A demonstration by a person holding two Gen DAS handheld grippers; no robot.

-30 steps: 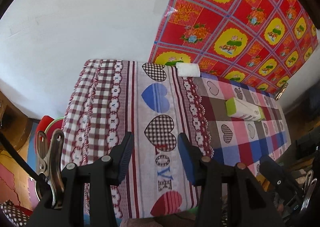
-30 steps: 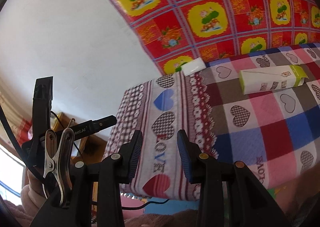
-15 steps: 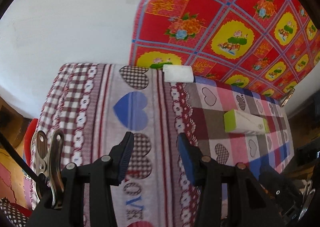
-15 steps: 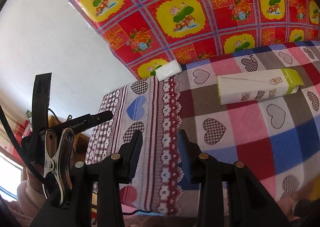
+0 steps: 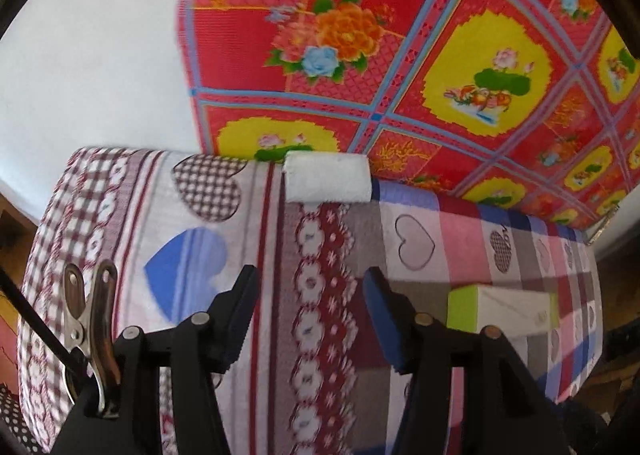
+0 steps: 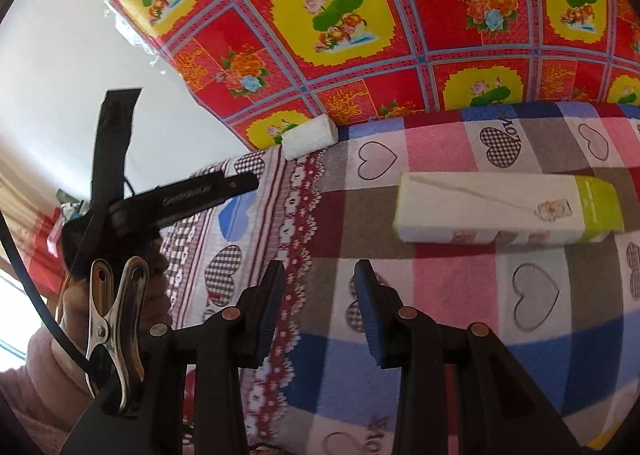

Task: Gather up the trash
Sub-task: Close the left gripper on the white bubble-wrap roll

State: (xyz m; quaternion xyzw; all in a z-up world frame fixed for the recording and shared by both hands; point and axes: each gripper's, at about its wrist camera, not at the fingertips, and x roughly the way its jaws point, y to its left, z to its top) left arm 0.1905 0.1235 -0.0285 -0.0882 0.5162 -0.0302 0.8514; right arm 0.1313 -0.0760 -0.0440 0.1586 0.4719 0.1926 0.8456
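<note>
White crumpled paper wad (image 5: 326,178): far edge of heart-patterned cloth table (image 5: 416,287), against red floral sheet. White-and-green carton (image 6: 508,211): mid-table. Left gripper (image 5: 308,307) just widened, empty; right gripper (image 6: 320,295) part-spread, empty. Advised: straddle wad fully before closing.

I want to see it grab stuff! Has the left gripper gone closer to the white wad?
Yes. The left gripper, jaws just opening and empty, has come toward the white wad at the tablecloth's far edge.
</note>
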